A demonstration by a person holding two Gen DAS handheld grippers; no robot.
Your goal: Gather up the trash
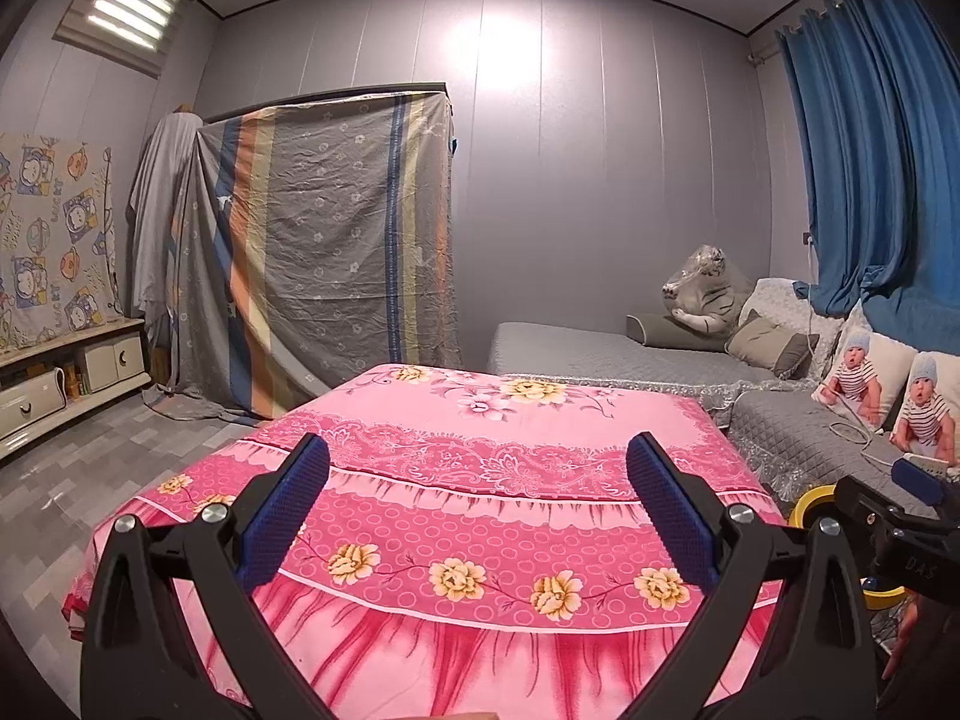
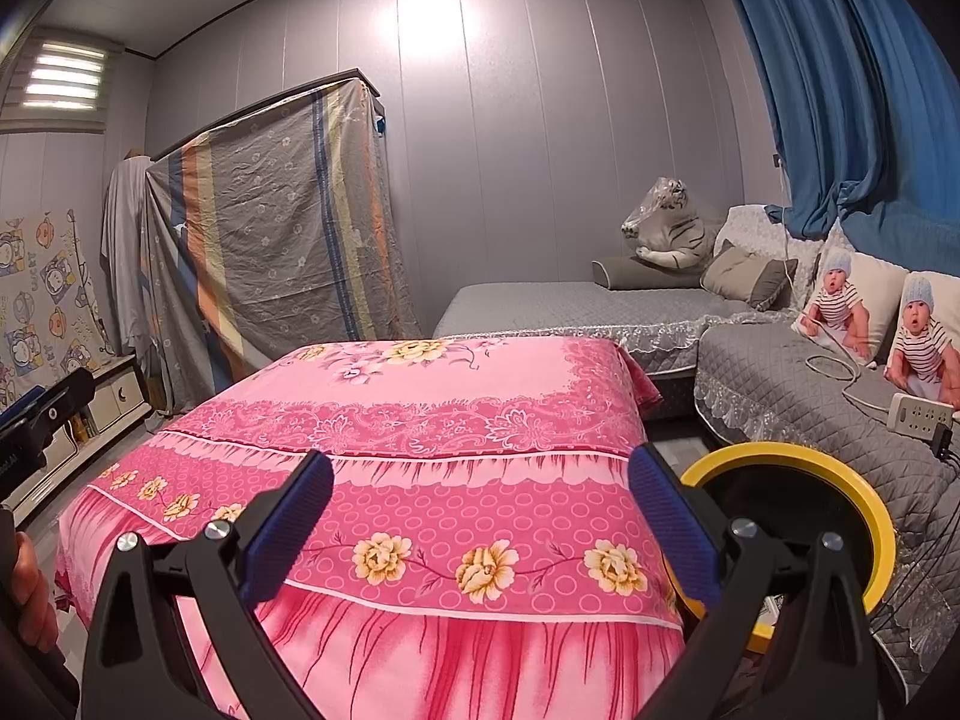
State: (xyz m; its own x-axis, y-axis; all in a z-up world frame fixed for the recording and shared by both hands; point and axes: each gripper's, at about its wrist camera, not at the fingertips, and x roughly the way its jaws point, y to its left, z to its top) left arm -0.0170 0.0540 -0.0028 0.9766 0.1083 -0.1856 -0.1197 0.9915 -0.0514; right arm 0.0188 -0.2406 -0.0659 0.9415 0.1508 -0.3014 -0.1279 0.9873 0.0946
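Note:
My left gripper (image 1: 478, 444) is open with nothing between its blue pads, hovering over a low table under a pink floral cloth (image 1: 480, 516). My right gripper (image 2: 480, 456) is also open and empty above the same cloth (image 2: 420, 420). Just right of the table stands a round bin with a yellow rim (image 2: 786, 451) and a dark inside; part of the rim (image 1: 810, 501) shows in the left wrist view behind the right gripper's body (image 1: 888, 522). The left gripper's body (image 2: 42, 414) shows at the left edge of the right wrist view. I see only the flower print on the cloth.
A grey quilted sofa (image 2: 780, 384) runs along the right, carrying baby-print cushions (image 2: 840, 300), a plush tiger (image 2: 666, 228) and a white power strip (image 2: 918, 414) with cables. A striped sheet (image 1: 324, 240) drapes furniture at the back. A low white cabinet (image 1: 60, 384) stands left. A hand (image 2: 30, 588) shows.

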